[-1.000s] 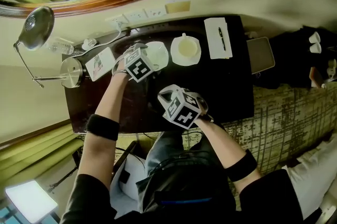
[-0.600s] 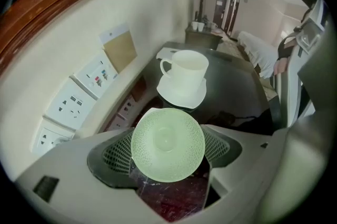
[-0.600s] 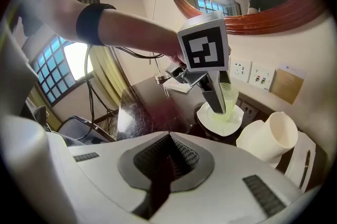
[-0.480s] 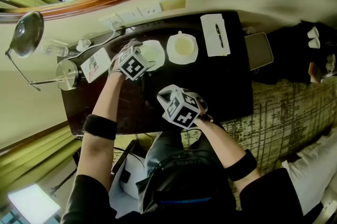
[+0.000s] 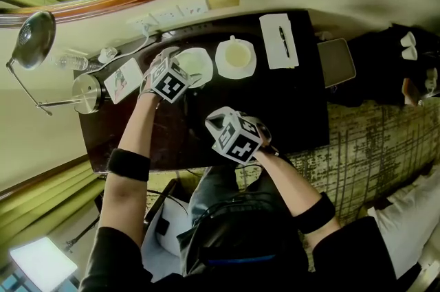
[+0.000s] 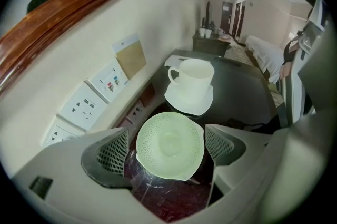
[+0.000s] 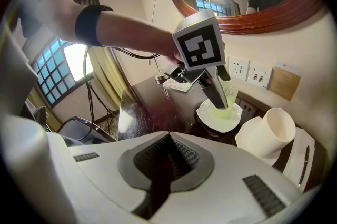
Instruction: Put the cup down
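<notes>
The pale green cup (image 6: 160,136) stands on its saucer (image 7: 206,115) on the dark table (image 5: 289,105), just left of the white handled cup (image 6: 194,75) in the head view and nearer the person's side of it in the left gripper view. The left gripper (image 6: 168,145) is released. Its jaws stand wide on either side of the green cup with a dark gap showing at each pad, so nothing presses on it. I judge the putting down itself done; what is left is only to lift that gripper clear without knocking the rim. The right gripper (image 7: 167,139) is clenched on nothing, held well short of the white handled cup, over the table's near edge.

Compared with the earlier head views, the left gripper has stayed in the same place beside the white handled cup, and its jaws have just been opening around the green cup. The right gripper has not shifted.
</notes>
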### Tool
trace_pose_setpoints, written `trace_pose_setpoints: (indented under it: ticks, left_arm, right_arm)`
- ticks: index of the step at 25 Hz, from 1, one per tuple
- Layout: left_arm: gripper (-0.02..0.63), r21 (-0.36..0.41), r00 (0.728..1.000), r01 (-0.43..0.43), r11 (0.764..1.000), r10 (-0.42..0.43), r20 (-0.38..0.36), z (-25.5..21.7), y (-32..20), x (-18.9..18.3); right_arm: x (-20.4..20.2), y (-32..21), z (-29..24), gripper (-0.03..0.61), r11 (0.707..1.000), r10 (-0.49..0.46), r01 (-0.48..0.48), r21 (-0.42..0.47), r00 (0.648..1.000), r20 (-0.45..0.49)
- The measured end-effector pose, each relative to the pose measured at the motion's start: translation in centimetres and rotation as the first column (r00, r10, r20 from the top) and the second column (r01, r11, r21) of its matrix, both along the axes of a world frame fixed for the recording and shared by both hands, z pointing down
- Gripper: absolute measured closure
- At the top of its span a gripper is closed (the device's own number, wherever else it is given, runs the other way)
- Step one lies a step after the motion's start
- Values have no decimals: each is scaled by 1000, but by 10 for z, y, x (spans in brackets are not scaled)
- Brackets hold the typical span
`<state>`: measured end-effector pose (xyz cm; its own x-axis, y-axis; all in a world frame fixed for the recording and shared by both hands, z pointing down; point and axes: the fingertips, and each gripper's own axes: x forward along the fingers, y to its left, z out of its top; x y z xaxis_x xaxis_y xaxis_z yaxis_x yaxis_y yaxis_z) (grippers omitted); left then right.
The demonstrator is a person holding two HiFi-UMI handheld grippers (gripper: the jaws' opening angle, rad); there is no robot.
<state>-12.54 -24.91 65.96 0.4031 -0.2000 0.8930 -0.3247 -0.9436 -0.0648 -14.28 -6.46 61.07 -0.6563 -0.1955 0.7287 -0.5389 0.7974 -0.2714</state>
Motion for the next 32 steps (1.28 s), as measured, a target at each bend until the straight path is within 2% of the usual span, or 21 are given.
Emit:
trace_pose_setpoints:
  ticks: [5, 9, 13, 18, 22, 28, 32]
  left_arm:
    - [155, 37, 999, 33, 999, -31, -32, -33, 8, 5]
    - [155, 49, 998, 51, 998, -49, -29, -52, 27, 1]
    - [158, 49, 993, 99, 994, -95, -73, -81, 52, 2]
    - [246, 84, 981, 162, 983, -152, -117, -113, 96, 4]
    - [359, 109, 954, 258, 960, -235, -183, -131, 127, 5]
    - [422, 86, 890, 393, 916, -354, -288, -158, 169, 9]
    - [527, 93, 851, 464, 881, -413, -325, -166, 182, 2]
  right_arm:
    - [13, 9, -5, 569, 1000, 6, -6, -2, 1000, -2]
    - [28, 14, -17, 569, 1000, 5, -5, 12, 1000, -12]
    - [43, 18, -29, 569, 1000, 12, -11, 26, 1000, -19]
    - [60, 26, -48, 569, 999, 19, -18, 49, 1000, -21]
    - [73, 39, -55, 569, 999, 22, -21, 47, 999, -23]
    - [103, 48, -50, 569, 996, 24, -19, 83, 998, -62]
    - [112, 46, -53, 569, 995, 32, -26, 100, 998, -55]
